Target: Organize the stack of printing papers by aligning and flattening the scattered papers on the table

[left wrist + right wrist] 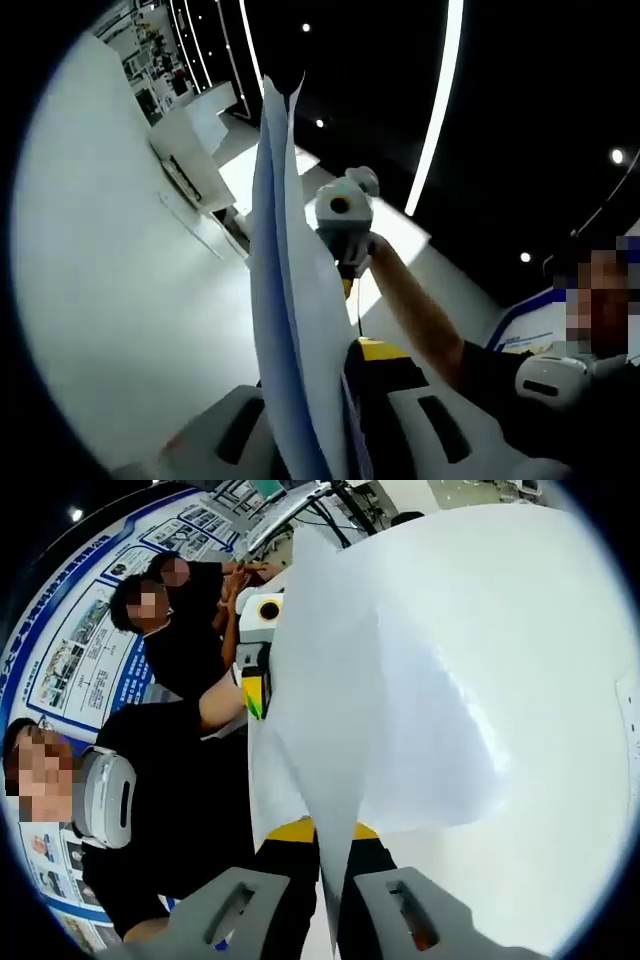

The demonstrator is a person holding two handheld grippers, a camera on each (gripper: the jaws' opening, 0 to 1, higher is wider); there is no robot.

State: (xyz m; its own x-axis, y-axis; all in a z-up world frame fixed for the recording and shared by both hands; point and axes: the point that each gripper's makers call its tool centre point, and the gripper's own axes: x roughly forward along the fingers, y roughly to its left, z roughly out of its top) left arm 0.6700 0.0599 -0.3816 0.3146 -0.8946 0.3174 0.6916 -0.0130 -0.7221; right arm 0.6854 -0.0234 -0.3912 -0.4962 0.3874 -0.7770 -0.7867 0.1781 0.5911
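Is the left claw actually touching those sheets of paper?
Touching. In the left gripper view the left claw has its jaws closed on the sheets of paper rising between them.

Beyond my work I can see a long bright ceiling light strip [437,105] on a dark ceiling, a wall of blue-bordered posters [85,660], two other people in black shirts [175,630] close together, and white headphones [105,795] around a person's neck.
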